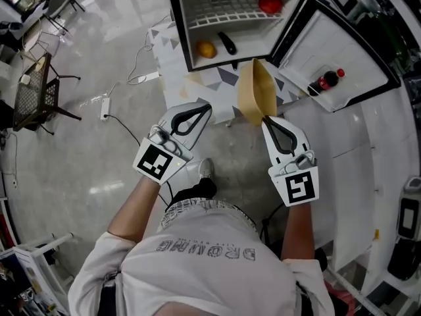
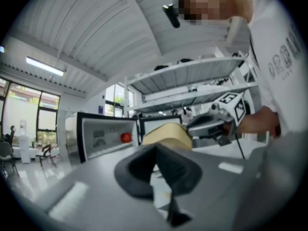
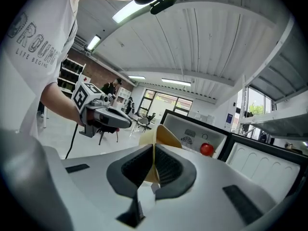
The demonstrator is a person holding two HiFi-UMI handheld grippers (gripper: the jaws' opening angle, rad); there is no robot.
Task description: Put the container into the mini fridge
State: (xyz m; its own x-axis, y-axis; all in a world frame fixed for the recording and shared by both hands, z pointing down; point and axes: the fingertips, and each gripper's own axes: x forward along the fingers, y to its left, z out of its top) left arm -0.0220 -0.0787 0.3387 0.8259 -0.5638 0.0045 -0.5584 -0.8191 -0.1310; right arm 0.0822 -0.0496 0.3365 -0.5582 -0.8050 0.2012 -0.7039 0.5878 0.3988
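Observation:
A tan paper container point(image 1: 256, 99) hangs tilted in the air in front of the open mini fridge point(image 1: 230, 18). My right gripper point(image 1: 266, 120) is shut on its rim; the thin edge sits clamped between the pads point(image 3: 153, 165). My left gripper point(image 1: 208, 106) is to the left of it, shut with nothing in it. The left gripper view shows the container point(image 2: 166, 134) beyond its closed tips point(image 2: 156, 148). Inside the fridge a red tomato point(image 1: 270, 3) lies on the wire shelf, with an orange fruit point(image 1: 206, 49) and a dark object point(image 1: 227, 43) on the floor below.
The fridge door point(image 1: 342, 58) stands swung open to the right, with a dark bottle with a red cap point(image 1: 327, 80) in its rack. A patterned mat point(image 1: 220, 78) lies under the fridge. A black wire chair point(image 1: 36, 94) and a power strip with cable point(image 1: 105, 107) are on the floor at left.

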